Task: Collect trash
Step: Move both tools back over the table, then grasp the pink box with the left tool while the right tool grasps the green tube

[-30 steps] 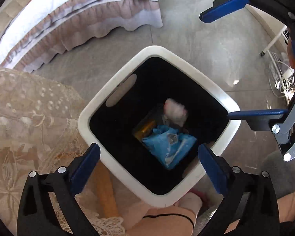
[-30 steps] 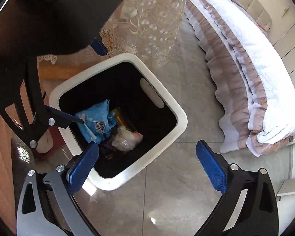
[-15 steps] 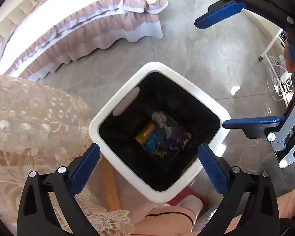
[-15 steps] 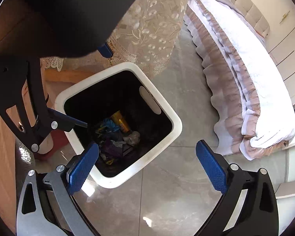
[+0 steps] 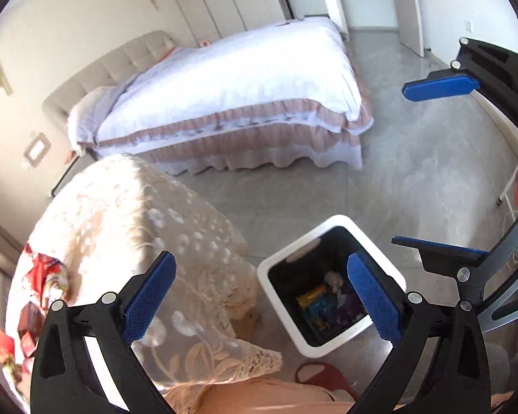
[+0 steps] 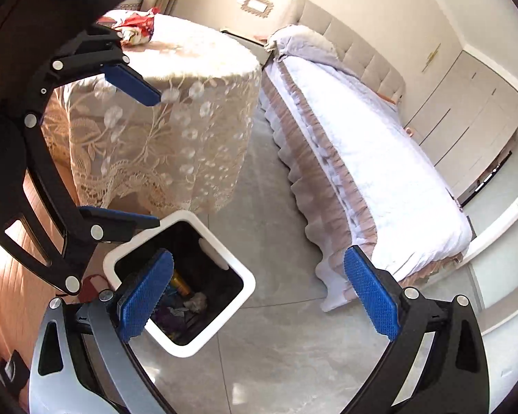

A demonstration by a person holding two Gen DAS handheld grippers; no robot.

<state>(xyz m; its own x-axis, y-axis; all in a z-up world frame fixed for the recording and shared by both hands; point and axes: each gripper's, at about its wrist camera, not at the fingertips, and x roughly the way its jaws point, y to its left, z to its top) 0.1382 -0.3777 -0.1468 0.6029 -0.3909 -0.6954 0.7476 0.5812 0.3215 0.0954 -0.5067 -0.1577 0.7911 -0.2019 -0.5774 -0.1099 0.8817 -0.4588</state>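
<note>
A white trash bin [image 5: 283,262] with a black inside stands on the floor beside the round table; it also shows in the right wrist view [image 6: 221,334]. Several wrappers and a crumpled tissue [image 5: 331,279] lie at its bottom. My left gripper [image 5: 262,298] is open and empty, high above the table edge and the bin. My right gripper [image 6: 259,296] is open and empty, above the floor just right of the bin. Red wrappers [image 5: 41,276] lie on the table's left side and show in the right wrist view [image 6: 138,27].
A round table with a lace cloth [image 5: 138,227] is left of the bin. A bed with a white cover and pink frills [image 5: 231,96] stands beyond it. Grey tiled floor [image 5: 414,179] lies between them. A red slipper [image 5: 321,376] lies near the bin.
Both grippers have risen well up and away from the bin and tilted toward the room. The trash that was falling now lies at the bin's bottom. Both stay open.
</note>
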